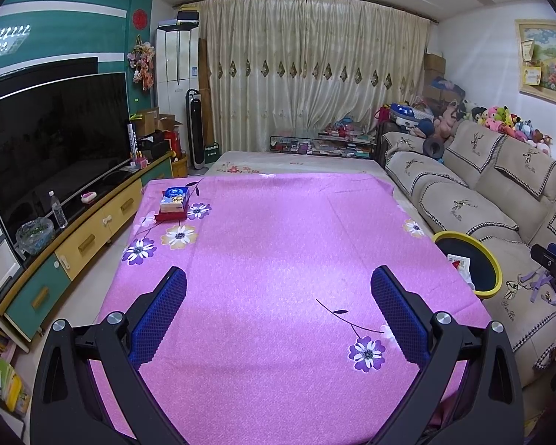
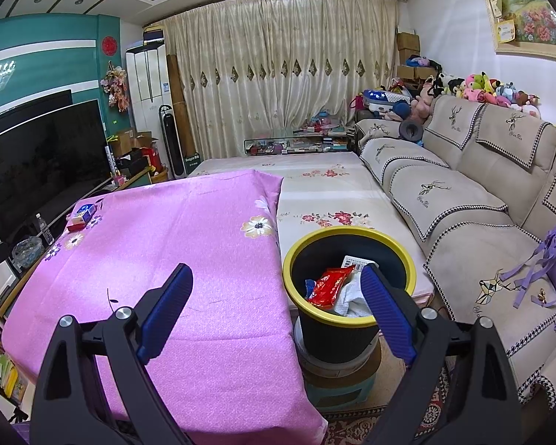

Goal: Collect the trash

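Both claws spread and empty, left claw (image 1: 278, 311), right claw (image 2: 278, 311); bin (image 2: 352, 319) already holds wrappers, so scan the worktop (image 1: 278, 241) before stopping.

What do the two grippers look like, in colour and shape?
The left gripper and the right gripper look alike: black plastic frames with cut-out arms, round silver bolts at the joints, and two long fingers covered in blue ribbed pads. No cables, markings or sleeves are visible.
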Tool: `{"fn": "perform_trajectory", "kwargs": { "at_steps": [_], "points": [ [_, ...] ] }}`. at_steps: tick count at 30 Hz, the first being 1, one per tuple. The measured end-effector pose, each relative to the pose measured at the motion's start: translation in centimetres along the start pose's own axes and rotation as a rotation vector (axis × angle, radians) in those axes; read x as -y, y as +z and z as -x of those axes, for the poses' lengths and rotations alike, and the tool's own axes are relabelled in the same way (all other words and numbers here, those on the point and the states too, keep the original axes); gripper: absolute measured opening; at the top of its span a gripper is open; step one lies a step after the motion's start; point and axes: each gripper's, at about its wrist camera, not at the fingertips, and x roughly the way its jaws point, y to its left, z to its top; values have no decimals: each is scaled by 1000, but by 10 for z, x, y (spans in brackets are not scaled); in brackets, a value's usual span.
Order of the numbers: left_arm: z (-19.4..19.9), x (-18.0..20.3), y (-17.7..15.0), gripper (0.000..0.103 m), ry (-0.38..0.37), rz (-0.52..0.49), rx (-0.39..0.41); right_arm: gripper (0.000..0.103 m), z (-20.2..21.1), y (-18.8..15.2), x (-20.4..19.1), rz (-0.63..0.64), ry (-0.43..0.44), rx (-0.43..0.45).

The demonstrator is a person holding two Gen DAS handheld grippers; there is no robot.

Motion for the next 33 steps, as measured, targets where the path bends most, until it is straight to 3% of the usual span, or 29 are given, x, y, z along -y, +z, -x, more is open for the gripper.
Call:
{"fn": "perform_trajectory", "kwargs": {
  "at_steps": [24, 33],
  "points": [
    [-3, 1, -1, 98, 0, -1, -7, 87, 0, 2, 0, -1, 1, -2],
    [-12, 5, -11, 98, -35, 6, -20, 87, -4, -7, -1, 2, 1, -11]
  ]
}}
